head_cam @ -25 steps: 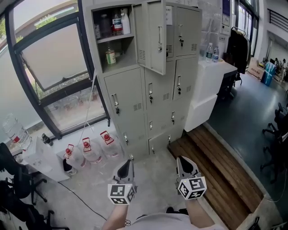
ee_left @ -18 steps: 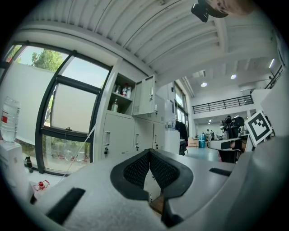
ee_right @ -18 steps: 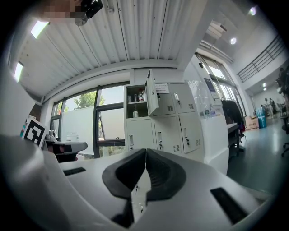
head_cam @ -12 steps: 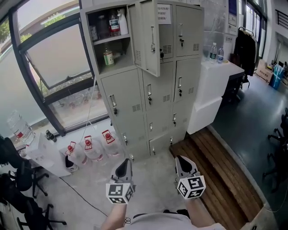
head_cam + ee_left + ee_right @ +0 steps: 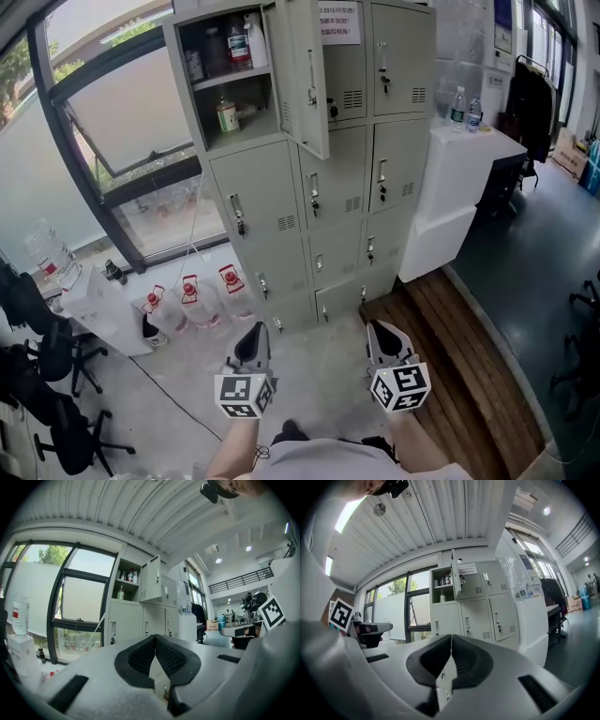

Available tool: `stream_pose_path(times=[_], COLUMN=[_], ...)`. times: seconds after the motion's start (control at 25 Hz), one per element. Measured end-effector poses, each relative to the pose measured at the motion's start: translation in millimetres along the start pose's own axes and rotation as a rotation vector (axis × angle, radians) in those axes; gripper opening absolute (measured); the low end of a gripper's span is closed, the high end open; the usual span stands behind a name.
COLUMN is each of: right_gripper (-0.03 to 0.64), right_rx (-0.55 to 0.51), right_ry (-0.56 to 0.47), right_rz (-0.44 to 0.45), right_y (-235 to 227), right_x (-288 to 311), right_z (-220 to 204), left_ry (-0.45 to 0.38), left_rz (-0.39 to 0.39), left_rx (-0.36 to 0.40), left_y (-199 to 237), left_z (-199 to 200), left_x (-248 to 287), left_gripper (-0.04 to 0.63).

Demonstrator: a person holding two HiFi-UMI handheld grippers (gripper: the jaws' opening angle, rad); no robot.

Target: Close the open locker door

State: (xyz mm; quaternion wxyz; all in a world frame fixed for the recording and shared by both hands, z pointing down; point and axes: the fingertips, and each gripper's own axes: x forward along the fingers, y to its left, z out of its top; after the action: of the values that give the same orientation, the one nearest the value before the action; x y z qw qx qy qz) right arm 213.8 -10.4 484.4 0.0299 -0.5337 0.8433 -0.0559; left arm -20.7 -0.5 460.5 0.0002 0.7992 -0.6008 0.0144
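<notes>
A grey locker block [image 5: 319, 178] stands ahead, and the door [image 5: 305, 75] of its top-left compartment is swung out. Bottles stand on the shelves [image 5: 230, 80] inside that compartment. Both grippers are held low over the floor, well short of the lockers. The left gripper [image 5: 255, 332] and the right gripper [image 5: 380, 328] point towards the locker base. In the left gripper view the jaws [image 5: 154, 638] meet with nothing between them, and the open door [image 5: 151, 579] shows far ahead. The right gripper [image 5: 451, 637] is likewise shut and empty, with the open door [image 5: 453, 576] above it.
Three water jugs [image 5: 190, 300] stand on the floor left of the lockers, below a large window [image 5: 122, 122]. A white counter [image 5: 459, 178] with bottles adjoins the lockers on the right. A wooden platform [image 5: 459, 366] lies at the right, and office chairs [image 5: 47, 375] at the left.
The head view has shifted so that the lockers sit a little nearer and further right. Both grippers stay low, shut and empty.
</notes>
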Motion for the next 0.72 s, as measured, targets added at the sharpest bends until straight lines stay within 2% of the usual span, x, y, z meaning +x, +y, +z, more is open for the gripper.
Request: stream_pose_path(times=[0.32, 0.52, 0.72], right_gripper=[0.014, 0.014, 0.014], right_rx=[-0.007, -0.009, -0.028], right_ry=[-0.001, -0.009, -0.008], right_rz=[-0.026, -0.077, -0.128], right_y=[-15.6, -20.5, -17.7], right_x=[45.6, 92.3, 151.5], right_z=[-2.7, 1.2, 5.4], left_ry=[-0.015, -0.017, -0.037], left_rz=[-0.033, -0.102, -0.163], left_rx=[-0.006, -0.005, 0.001], left_y=[20.9, 47.7, 92.2], left_z=[-2.2, -2.9, 2.4], left_x=[52.5, 105.5, 155.3], left_gripper=[0.009, 0.009, 0.009])
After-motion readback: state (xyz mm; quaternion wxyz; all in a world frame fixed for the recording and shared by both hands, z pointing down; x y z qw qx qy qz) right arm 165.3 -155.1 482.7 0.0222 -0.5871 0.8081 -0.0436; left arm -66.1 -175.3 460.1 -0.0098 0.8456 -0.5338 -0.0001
